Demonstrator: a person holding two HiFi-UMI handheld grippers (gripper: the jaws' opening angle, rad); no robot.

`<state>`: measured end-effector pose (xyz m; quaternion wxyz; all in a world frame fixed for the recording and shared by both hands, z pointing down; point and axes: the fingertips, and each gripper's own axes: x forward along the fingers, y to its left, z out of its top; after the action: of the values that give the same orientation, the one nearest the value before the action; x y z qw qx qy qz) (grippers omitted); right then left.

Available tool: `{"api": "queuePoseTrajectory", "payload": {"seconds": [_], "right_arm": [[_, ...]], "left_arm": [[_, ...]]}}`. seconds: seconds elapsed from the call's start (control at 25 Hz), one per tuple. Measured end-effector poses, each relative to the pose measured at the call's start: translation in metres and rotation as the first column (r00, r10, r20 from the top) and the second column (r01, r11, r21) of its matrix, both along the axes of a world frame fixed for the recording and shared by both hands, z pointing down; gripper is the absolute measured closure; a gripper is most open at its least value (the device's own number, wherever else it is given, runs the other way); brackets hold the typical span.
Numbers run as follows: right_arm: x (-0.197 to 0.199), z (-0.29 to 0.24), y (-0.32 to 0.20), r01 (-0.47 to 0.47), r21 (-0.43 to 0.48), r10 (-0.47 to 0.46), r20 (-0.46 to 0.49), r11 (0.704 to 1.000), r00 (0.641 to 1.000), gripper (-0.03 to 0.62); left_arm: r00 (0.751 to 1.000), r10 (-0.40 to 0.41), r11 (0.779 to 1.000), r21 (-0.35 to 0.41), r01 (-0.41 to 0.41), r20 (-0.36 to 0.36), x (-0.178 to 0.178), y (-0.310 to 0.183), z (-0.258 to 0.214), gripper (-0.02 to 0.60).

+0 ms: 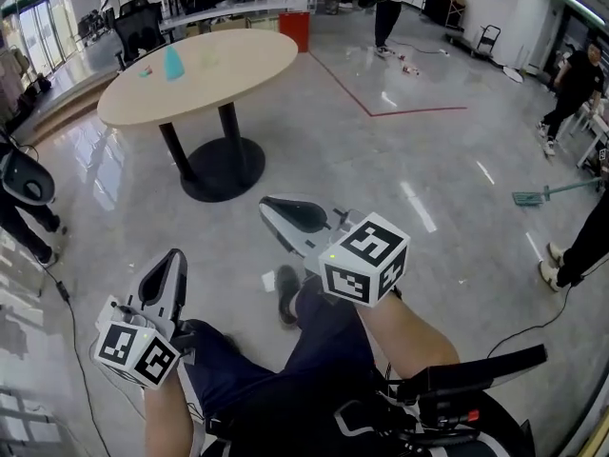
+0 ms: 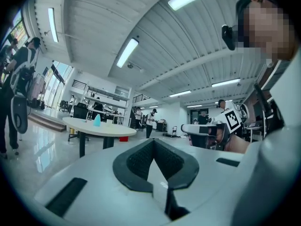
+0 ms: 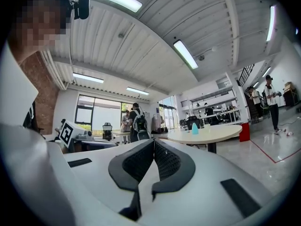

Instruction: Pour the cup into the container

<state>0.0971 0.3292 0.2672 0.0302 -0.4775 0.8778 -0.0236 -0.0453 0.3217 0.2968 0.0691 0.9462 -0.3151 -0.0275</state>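
A teal cup [image 1: 172,63] stands on a round wooden table [image 1: 228,84] far ahead of me, with a faint clear container [image 1: 207,57] beside it. Both grippers hang near my body, well short of the table. In the head view my left gripper [image 1: 174,258] is low on the left and my right gripper [image 1: 271,206] is in the middle; both are shut on nothing. The left gripper view has its shut jaws [image 2: 153,142] in front and the cup [image 2: 97,120] small on the distant table [image 2: 101,130]. From the right gripper [image 3: 154,142] the cup [image 3: 194,128] is also far off.
The table rests on a black pedestal base [image 1: 221,168] on a glossy grey floor marked with red tape [image 1: 381,112]. Several people stand around the room, one at the far back [image 1: 388,3] and one at the right [image 1: 571,89]. A red bin [image 1: 295,29] sits behind the table.
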Motion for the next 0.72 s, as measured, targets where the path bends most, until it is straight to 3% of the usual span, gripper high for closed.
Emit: {"api": "queuePoseTrajectory", "payload": {"seconds": [0.72], "right_arm": [[0.025, 0.001, -0.023, -0.068, 0.009, 0.068, -0.003, 0.998, 0.998, 0.589]], "left_arm": [[0.995, -0.102, 0.994, 0.042, 0.102, 0.002, -0.006, -0.045, -0.012, 0.581]]}}
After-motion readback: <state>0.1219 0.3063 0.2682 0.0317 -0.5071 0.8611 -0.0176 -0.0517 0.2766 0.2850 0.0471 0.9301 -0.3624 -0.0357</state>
